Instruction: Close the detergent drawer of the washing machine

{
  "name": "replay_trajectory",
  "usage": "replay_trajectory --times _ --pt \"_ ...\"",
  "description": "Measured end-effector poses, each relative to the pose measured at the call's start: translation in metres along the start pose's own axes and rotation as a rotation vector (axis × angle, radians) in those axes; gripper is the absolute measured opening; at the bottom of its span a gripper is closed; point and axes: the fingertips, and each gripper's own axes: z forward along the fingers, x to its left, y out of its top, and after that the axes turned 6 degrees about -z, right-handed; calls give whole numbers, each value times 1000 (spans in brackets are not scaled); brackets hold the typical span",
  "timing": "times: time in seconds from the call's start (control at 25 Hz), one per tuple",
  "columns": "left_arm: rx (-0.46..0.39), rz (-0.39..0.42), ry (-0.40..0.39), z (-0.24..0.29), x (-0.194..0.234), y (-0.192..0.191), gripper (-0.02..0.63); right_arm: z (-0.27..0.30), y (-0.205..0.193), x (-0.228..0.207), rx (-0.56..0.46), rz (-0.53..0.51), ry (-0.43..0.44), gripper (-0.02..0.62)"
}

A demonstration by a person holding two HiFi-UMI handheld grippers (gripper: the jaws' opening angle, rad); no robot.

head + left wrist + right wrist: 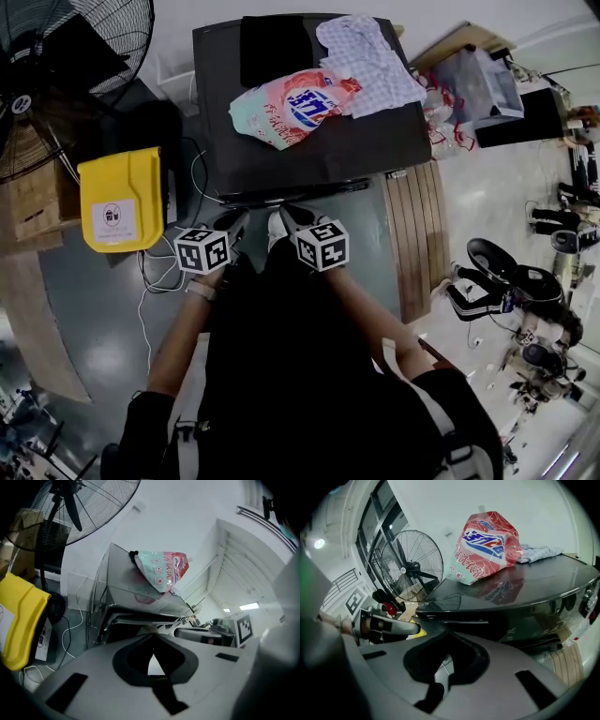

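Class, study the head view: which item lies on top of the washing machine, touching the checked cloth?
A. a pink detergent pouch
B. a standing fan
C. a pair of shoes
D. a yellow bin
A: the pink detergent pouch lies flat on the dark lid of the washing machine, its right end against the checked cloth.

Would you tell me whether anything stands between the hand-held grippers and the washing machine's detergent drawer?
Nothing visible does. The left hand-held gripper and right hand-held gripper face the washing machine front unobstructed; the detergent bag and cloth lie farther back on its top.
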Motion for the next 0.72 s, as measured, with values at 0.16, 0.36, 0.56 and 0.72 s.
replay_trajectory --times 0.16,0.36,0.56,0.72 --pt "1 -34 -7 7 1 4 11 4 4 -5 13 1 11 17" --pt "29 -40 -6 15 3 1 11 9 3 -4 36 -4 41 17" --pt "30 -33 -6 19 5 1 11 12 5 -4 33 -25 55 17" --pt "46 -31 0 23 6 0 11 15 5 -4 42 -27 69 15"
